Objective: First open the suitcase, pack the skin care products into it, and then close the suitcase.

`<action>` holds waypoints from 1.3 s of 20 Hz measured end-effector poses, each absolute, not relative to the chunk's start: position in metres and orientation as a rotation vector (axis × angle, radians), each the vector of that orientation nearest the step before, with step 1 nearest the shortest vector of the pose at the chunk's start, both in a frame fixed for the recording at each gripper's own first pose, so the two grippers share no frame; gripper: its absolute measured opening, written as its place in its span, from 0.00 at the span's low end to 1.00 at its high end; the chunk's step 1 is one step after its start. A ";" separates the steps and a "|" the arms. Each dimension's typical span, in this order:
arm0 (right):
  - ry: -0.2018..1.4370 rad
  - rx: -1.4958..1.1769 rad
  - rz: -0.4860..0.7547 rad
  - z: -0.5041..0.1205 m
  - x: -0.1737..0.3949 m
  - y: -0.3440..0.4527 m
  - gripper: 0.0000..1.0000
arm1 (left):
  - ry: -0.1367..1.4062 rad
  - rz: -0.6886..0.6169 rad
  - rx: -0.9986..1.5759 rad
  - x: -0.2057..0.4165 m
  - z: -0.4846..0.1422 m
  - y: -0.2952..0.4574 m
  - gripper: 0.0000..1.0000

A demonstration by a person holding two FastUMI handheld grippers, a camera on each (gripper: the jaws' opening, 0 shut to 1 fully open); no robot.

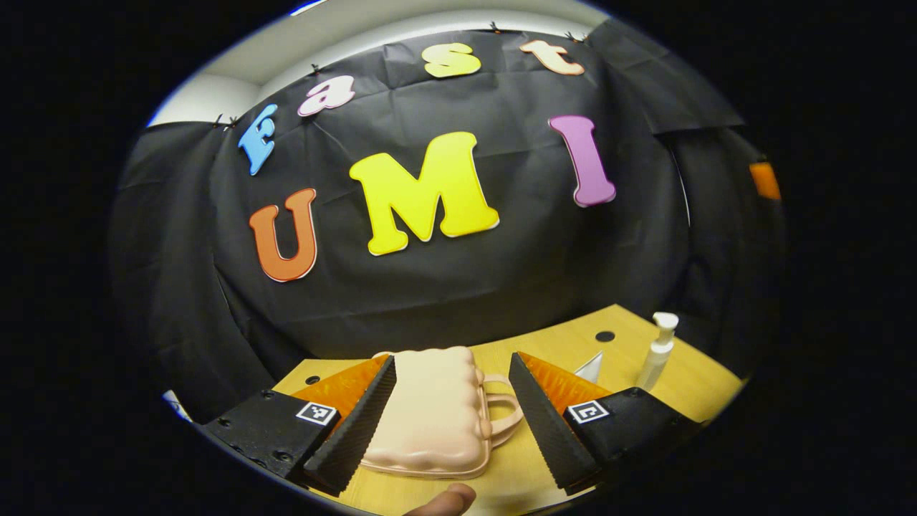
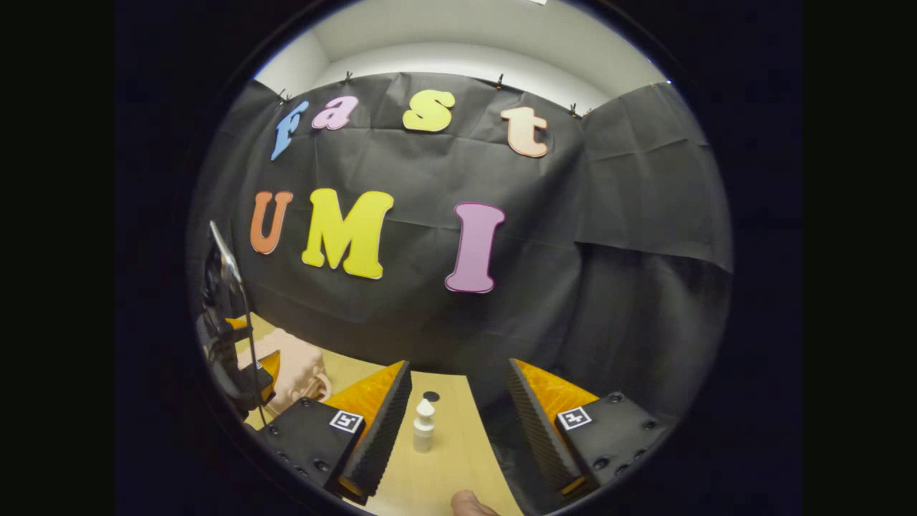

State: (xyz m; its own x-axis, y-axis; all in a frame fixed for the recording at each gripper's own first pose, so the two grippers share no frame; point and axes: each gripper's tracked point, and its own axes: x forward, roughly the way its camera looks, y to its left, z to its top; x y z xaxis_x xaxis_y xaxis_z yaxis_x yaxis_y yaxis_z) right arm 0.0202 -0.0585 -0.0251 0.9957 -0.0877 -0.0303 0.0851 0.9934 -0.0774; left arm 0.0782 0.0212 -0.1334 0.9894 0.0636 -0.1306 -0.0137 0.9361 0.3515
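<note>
Left gripper view looks across the desk (image 1: 688,380), a pale wooden top set against the booth's black cloth wall. On it lies the suitcase (image 1: 430,412), a small peach-coloured case with a ribbed lid, shut and flat, its handle turned toward the right of this view. The left gripper (image 1: 448,423) hangs over the near end of the suitcase with its jaws spread wide, wider than the case, one finger to each side of it and neither touching it. Beyond the suitcase's handle side stands a white pump bottle (image 1: 658,351), upright on the desk and well apart from the case.

In the right gripper view the suitcase (image 2: 290,369) lies far off to the left, partly behind the left gripper (image 2: 240,373). The right gripper (image 2: 455,430) also has its jaws wide apart and holds nothing. The pump bottle (image 2: 424,426) stands upright on the desk between its fingers, nearer the left one, touching neither.
</note>
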 end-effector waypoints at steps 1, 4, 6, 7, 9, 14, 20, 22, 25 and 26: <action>0.038 -0.073 -0.099 -0.026 0.020 -0.065 0.80 | 0.149 0.039 0.419 0.082 -0.145 0.022 1.00; 0.046 -0.043 -0.118 -0.034 0.020 -0.079 0.80 | 0.163 0.025 0.608 0.094 -0.176 0.018 1.00; 0.070 -0.051 -0.124 -0.044 0.020 -0.084 0.80 | 0.167 0.003 0.728 0.098 -0.196 0.013 0.98; 0.079 -0.054 -0.121 -0.047 0.021 -0.086 0.80 | 0.162 -0.009 0.791 0.100 -0.204 0.009 0.99; 0.085 -0.061 -0.118 -0.051 0.020 -0.090 0.80 | 0.146 -0.028 0.937 0.103 -0.219 -0.003 0.98; 0.127 -0.051 -0.119 -0.071 0.028 -0.107 0.80 | 0.179 -0.040 1.229 0.113 -0.261 -0.004 0.98; 0.194 -0.037 -0.109 -0.101 0.042 -0.126 0.80 | 0.236 0.002 1.375 0.137 -0.286 0.006 0.97; 0.218 -0.043 -0.095 -0.114 0.045 -0.129 0.80 | 0.253 0.023 1.442 0.140 -0.287 0.009 0.93; 0.244 -0.021 -0.057 -0.131 0.048 -0.124 0.80 | 0.296 0.025 1.517 0.145 -0.292 0.013 0.67; 0.256 -0.016 -0.040 -0.138 0.050 -0.121 0.80 | 0.307 0.025 1.548 0.148 -0.291 0.013 0.63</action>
State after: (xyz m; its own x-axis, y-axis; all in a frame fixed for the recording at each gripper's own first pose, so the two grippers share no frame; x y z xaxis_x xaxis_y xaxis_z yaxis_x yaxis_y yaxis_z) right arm 0.0496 -0.1212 -0.1379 0.9668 -0.0412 -0.2524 0.0373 0.9991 -0.0206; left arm 0.1483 0.0127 -0.2914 0.9616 0.2078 -0.1792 0.1768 0.0303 0.9838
